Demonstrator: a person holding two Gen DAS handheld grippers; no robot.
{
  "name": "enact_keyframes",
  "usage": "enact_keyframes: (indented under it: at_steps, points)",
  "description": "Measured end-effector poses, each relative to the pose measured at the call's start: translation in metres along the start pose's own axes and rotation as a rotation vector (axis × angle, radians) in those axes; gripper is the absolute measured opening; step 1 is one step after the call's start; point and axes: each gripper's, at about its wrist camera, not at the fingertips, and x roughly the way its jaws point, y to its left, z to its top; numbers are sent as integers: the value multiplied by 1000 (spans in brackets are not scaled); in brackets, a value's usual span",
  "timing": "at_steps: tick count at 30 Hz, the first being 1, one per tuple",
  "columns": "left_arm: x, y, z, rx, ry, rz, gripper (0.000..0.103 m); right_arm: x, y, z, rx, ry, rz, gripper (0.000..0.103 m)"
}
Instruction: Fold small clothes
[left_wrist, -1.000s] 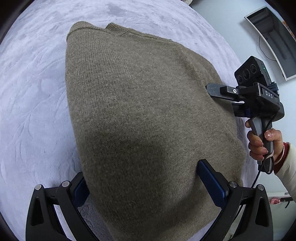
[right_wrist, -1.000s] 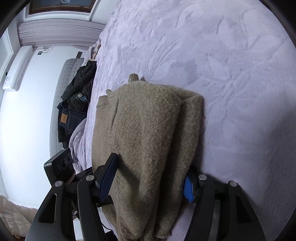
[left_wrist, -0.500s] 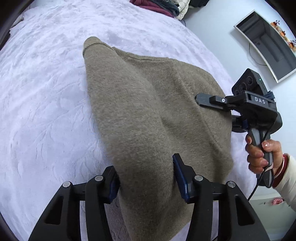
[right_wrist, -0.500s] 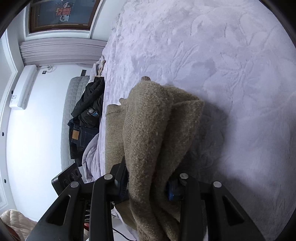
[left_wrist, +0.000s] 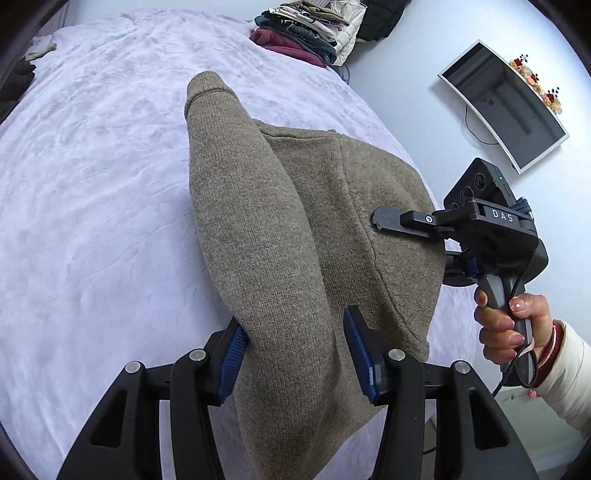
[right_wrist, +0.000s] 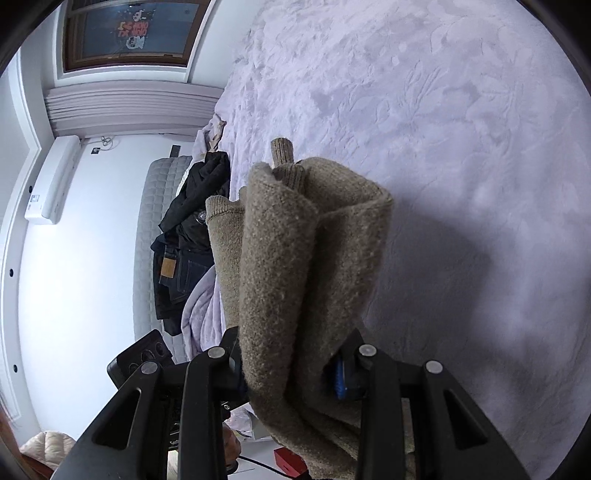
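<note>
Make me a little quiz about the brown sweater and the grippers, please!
1. True or false: both hand-held grippers are shut on the brown sweater.
2. What lies under the sweater? A) wooden floor B) pale purple blanket C) glass table
3. Fill in: at the far edge of the bed sits a pile of folded ____.

Key:
1. True: the left hand-held gripper and the right hand-held gripper each pinch bunched knit.
2. B
3. clothes

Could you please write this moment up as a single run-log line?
stage: lifting fold | item: olive-brown knitted sweater | left gripper: shut on sweater | right gripper: shut on sweater | surface: lavender textured bedspread
</note>
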Motion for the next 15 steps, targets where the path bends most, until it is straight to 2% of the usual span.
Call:
enact_keyframes:
  at_steps: [4, 9, 13, 15]
  points:
    - [-33, 5, -21, 5, 7, 7, 53, 8, 18, -24, 4, 23, 16, 35]
    - [-61, 12, -53, -18, 13, 69, 53, 41, 34, -52, 12, 89, 51, 35]
    - [-56, 36, -75, -58, 47, 137, 53, 78, 34, -61, -10, 139, 35, 35]
    - [-47, 50, -82, -84, 56, 173, 53, 98, 28, -60, -21, 159, 0, 35]
